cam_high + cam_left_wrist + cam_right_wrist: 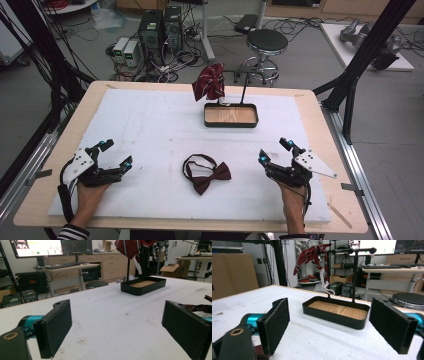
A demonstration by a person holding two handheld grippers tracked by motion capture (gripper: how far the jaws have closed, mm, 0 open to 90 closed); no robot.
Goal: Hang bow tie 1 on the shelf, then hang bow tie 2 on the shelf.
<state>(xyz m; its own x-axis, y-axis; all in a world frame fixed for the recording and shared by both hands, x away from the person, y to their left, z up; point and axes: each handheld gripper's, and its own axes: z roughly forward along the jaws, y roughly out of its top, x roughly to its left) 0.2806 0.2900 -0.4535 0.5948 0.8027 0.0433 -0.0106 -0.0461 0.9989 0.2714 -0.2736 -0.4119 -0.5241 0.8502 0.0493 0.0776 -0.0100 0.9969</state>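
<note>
Resting on the white mat, left gripper and right gripper fingers wide, bow tie between.

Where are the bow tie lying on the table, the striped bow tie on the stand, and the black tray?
Bow tie on the table (210,176), high view, centre knot.
Striped bow tie (210,81), high view, middle of its fabric.
Black tray (332,316), right gripper view, near outer wall.

black tools with teal joints, grey triangular plates; striped sleeve.
</note>
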